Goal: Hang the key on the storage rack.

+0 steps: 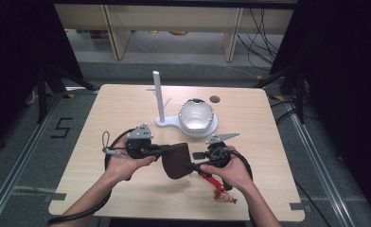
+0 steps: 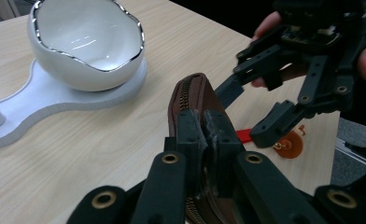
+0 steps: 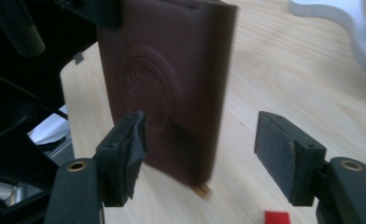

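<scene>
A light wooden table (image 1: 127, 101) with rounded corners stands on a grey floor (image 1: 18, 146), dark curtains close in both sides, and pale wooden furniture legs (image 1: 117, 33) with loose cables (image 1: 259, 33) sit behind it; a "5" (image 1: 61, 127) is marked on the floor at the left. From the left, the left gripper (image 1: 167, 150), one of two, is clamped on the upper zipped edge of the single brown leather pouch (image 1: 175, 161), which hangs upright above the table near its front middle (the left gripper view shows both pads pinching the zipper seam (image 2: 186, 100)). Behind it stands one white stand (image 1: 167, 124) with a single upright post (image 1: 157, 94) and, on its round end, one white egg-shaped bowl (image 1: 196, 115) with a silver rim. One small dark round hole (image 1: 215, 99) lies in the tabletop just behind the bowl. The right gripper (image 1: 191, 161) holds its jaws apart; in the right gripper view the pouch (image 3: 172, 88), embossed with a round seal, stands between the two pads (image 3: 284, 154) without being pressed, closer to the left pad. Below the right hand (image 1: 231, 172) one red strap (image 1: 209, 180) lies on the table, ending in a small orange-brown charm (image 1: 225, 196). Two forearms come in from the bottom edge, each gripper trailing one black cable (image 1: 79, 215).
</scene>
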A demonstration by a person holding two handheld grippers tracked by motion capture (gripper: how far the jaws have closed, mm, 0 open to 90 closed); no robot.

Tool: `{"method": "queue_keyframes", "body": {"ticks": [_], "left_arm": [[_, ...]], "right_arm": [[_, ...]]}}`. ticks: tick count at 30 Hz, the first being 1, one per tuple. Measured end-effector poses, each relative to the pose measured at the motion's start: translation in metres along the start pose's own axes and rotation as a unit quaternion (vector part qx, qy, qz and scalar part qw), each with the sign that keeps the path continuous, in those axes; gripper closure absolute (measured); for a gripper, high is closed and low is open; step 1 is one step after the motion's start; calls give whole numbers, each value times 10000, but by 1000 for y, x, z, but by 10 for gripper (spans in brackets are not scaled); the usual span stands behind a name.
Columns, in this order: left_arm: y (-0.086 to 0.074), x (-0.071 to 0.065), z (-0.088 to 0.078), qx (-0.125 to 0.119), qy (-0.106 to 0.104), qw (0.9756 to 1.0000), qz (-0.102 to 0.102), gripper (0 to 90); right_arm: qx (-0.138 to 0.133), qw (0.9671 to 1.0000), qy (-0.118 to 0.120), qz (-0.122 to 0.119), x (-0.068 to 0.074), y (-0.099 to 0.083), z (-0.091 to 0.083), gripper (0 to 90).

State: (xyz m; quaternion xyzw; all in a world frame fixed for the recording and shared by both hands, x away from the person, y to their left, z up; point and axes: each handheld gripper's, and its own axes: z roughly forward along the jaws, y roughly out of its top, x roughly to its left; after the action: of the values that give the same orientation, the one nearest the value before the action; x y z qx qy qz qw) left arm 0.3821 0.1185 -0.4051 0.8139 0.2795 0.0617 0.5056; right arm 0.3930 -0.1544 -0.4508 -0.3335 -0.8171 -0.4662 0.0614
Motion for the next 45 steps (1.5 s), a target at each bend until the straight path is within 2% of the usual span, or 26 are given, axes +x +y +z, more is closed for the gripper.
{"method": "queue_keyframes", "body": {"ticks": [1,2,3,5,7,12,13,17,18,19,20,21,22,23,26,28,29,32,34,35,37,39,41,43,44,45], "left_arm": [[1,-3,1,23,-11,10000,22,848],[1,-3,1,23,-11,10000,22,847],[2,-5,3,7,-64,10000,15,847],[3,-7,4,-27,-157,9999,60,847],[5,-9,3,28,-160,9998,83,847],[7,-13,4,-54,-214,9996,160,847],[7,-13,4,-57,-279,9995,164,847],[7,-12,2,-85,-259,9995,137,844],[7,-11,1,-104,-279,9994,177,842],[7,-11,1,-116,-277,9994,198,840],[6,-10,0,-103,-253,9992,284,835],[6,-10,1,-130,-250,9991,310,828],[5,-8,0,-160,-97,9991,372,828],[5,-7,0,-191,-125,9993,312,837],[3,-4,0,-208,-118,9992,308,814],[0,-3,0,-314,15,9986,419,754],[0,-4,-2,-378,74,9983,445,713],[-2,-3,-6,-498,166,9976,447,597],[-8,1,-16,-577,486,9962,441,515],[-10,1,-18,-573,553,9959,428,477],[-17,4,-22,-557,717,9951,381,407],[-27,5,-26,-449,923,9941,356,361],[-33,6,-27,-435,943,9941,317,348],[-42,6,-29,-371,1005,9940,234,323],[-46,7,-29,-397,992,9941,195,319],[-54,7,-30,-370,1054,9937,85,314]], "right_arm": [[22,9999,125,54,1,0,2,331],[4,9999,94,-76,-1,1,2,328],[19,9998,201,-27,-1,1,4,324],[65,9998,139,-117,-2,2,5,322],[98,9996,216,-141,-2,2,6,318],[79,9982,589,-112,-4,1,9,313],[62,9978,654,-107,-4,1,9,326],[-34,9960,893,-72,-4,0,6,457],[-40,9957,930,-20,-3,0,6,477],[-70,9965,834,-69,-5,0,4,498],[-57,9956,939,-13,-5,0,3,529],[-61,9963,862,-43,-5,0,1,558],[-42,9965,840,-21,-5,0,0,598],[14,9969,784,-115,-4,0,-2,637],[34,9975,700,-111,1,0,-3,654],[33,9983,448,-361,1,2,-2,657],[127,9993,299,-178,4,3,-4,658],[-3,9995,132,-302,1,5,-6,657],[-87,9995,-51,-284,-2,9,-10,658],[-84,9997,-186,-160,0,10,-13,658],[-231,9985,-387,-303,-3,13,-16,658],[-292,9977,-520,-307,-4,16,-20,658],[-351,9975,-555,-277,-4,18,-21,658],[-527,9943,-797,-477,-9,26,-26,657],[-525,9950,-777,-358,-8,29,-27,657],[-596,9939,-840,-395,-9,32,-28,657]]}}
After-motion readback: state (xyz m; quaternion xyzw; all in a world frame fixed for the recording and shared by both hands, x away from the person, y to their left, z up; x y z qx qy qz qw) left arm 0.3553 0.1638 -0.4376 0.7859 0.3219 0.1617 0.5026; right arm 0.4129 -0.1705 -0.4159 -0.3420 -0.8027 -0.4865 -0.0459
